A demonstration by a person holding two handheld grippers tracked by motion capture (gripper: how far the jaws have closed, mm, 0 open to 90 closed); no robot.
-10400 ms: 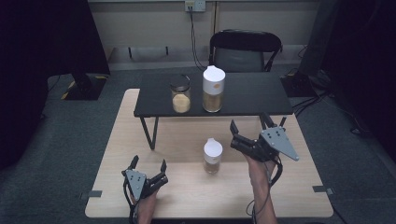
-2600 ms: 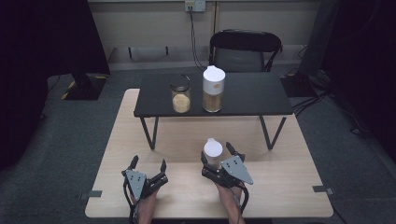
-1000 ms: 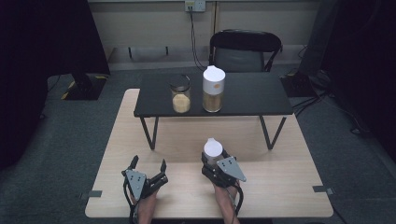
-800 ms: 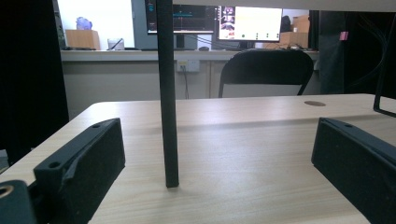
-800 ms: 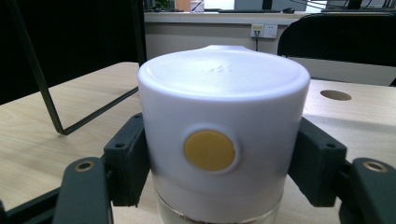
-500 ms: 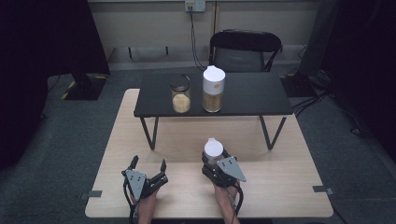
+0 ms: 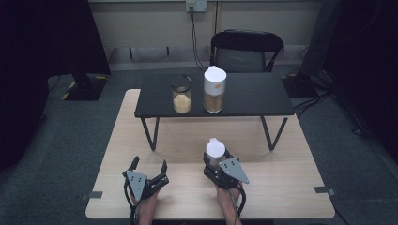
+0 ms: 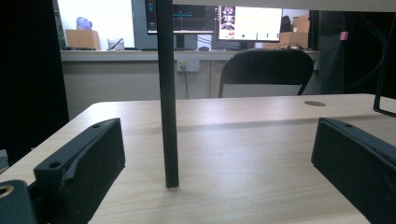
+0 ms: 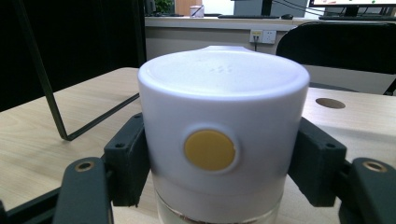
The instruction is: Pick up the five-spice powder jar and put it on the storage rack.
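Because our right gripper [image 7: 217, 161] has its jaws pressed against both sides of the white-lidded canister [image 7: 215, 151], we read this as a secured grasp, taken low on the lid where the wall is widest and least likely to slip. In the right gripper view the black pads flank the white lid [image 9: 223, 126] just beside its round yellow button [image 9: 209, 150], and a strip of clear glass shows under the lid. The canister stands upright on the light wooden table [image 7: 281, 187], in front of the black raised shelf [image 7: 248, 96] and roughly between its two wire legs.

On that shelf we see a taller canister [image 7: 214, 89] with the same kind of white lid, and just left of it a short glass jar [image 7: 181, 93] with a dark lid; both hold something tan. Our guess is that the held canister belongs up there with them, which would explain gripping it from the near side with the lid left free.

Our left gripper [image 7: 149, 168] rests on the table well left of the canister, jaws spread wide and empty, parked out of the way; its view looks past one shelf leg [image 8: 167, 93] toward a black chair [image 8: 266, 70].
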